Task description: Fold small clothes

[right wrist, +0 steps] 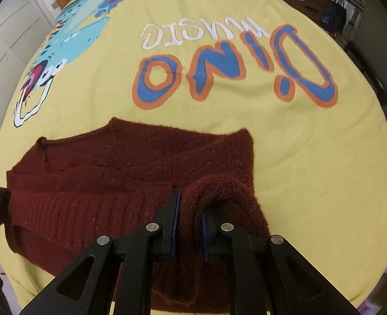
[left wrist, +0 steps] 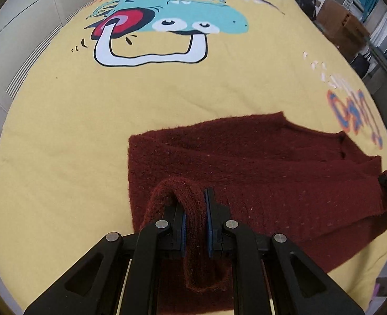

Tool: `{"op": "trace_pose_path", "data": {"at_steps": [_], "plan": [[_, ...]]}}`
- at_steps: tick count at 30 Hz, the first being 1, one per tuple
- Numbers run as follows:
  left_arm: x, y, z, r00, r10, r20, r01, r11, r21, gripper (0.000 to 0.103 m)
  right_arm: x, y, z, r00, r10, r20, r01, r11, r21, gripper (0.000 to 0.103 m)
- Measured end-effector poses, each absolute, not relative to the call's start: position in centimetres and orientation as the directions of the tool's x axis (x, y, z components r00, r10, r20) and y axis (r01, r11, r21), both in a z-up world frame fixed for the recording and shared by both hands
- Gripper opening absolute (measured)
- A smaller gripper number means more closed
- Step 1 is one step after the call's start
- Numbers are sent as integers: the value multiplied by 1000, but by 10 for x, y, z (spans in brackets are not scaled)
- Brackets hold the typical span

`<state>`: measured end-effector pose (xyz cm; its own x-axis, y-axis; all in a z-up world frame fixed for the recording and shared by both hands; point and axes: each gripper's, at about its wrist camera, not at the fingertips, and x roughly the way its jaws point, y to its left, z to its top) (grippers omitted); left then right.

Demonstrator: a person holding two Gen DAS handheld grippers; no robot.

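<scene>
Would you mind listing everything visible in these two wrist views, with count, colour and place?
knit sweater: one, dark red, lying partly folded on the bedspread, its near edge lifted at both ends.
bedspread: one, yellow with a dinosaur print and lettering, beneath the sweater.
cabinet: one, white, left of the bed.
room clutter: several boxes and bags, brown and dark, beyond the bed's right side.
left gripper: one, black with blue pads, shut on the sweater's edge.
right gripper: one, black with blue pads, shut on the sweater's edge.

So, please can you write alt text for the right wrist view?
The right tongs pinch a raised fold of a dark red knit sweater, which lies partly folded on a yellow bedspread printed with "DINO MUSIC" lettering and a cartoon dinosaur.
</scene>
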<state>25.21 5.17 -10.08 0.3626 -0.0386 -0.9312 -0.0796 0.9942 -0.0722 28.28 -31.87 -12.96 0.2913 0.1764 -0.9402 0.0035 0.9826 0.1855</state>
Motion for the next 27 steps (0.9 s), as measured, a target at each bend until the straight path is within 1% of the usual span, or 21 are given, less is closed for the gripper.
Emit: {"op": "trace_pose_path", "data": {"at_steps": [1,2,4,5,6,7,8,9,11,13,14,15,16,17,18,19,23,27], "plan": [[251,52,-102,366,-30,-930,-87,994,-66,11,283,-319,-130,293,177,-940,10,982,188,15],[251,53,-103,361,-25,-932,-95,993,-63,11,282,-319,-130,299,175,-938,16,982,188,17],[251,55,-102,347,-18,-938,-106,993,-59,11,280,-318,-126,313,181,-932,9,981,193,28],[252,55,-102,339,-16,-941,-108,993,-56,12,279,-318,-123,320,188,-929,1,980,198,41],[252,55,-100,333,-19,-943,-112,992,-59,12,278,-317,-119,328,189,-926,-4,980,199,58],[251,56,-97,329,-24,-944,-120,991,-67,15,276,-316,-114,338,191,-922,-11,980,199,64],[251,57,-94,329,-33,-944,-126,989,-79,22,274,-315,-109,348,191,-918,-16,980,198,72],[250,58,-90,334,-47,-942,-130,987,-95,27,272,-314,-103,365,191,-911,-22,980,197,76],[245,55,-79,359,-69,-931,-117,986,-119,54,266,-312,-89,407,191,-893,-36,980,193,80],[239,48,-65,394,-67,-917,-86,990,-109,61,261,-310,-78,437,193,-879,-46,980,193,82],[236,44,-60,407,-68,-911,-74,991,-107,69,257,-307,-73,449,197,-872,-55,980,193,85],[232,40,-54,421,-70,-904,-62,992,-106,74,253,-303,-69,459,205,-865,-67,978,196,88],[229,34,-48,437,-72,-896,-48,993,-104,85,250,-300,-66,466,210,-860,-78,977,197,90],[226,29,-44,453,-77,-888,-34,994,-104,93,246,-294,-64,474,215,-854,-92,976,195,97],[222,23,-40,471,-83,-878,-18,994,-104,96,241,-287,-63,480,222,-849,-112,975,191,103],[220,18,-38,482,-89,-872,-6,994,-105,102,237,-282,-63,484,226,-845,-125,974,189,103],[208,-9,-43,500,-111,-859,64,994,-91,102,217,-247,-74,493,219,-842,-200,970,135,103],[199,-25,-63,496,-118,-860,95,992,-82,102,196,-219,-95,501,196,-843,-256,964,72,103]]}}
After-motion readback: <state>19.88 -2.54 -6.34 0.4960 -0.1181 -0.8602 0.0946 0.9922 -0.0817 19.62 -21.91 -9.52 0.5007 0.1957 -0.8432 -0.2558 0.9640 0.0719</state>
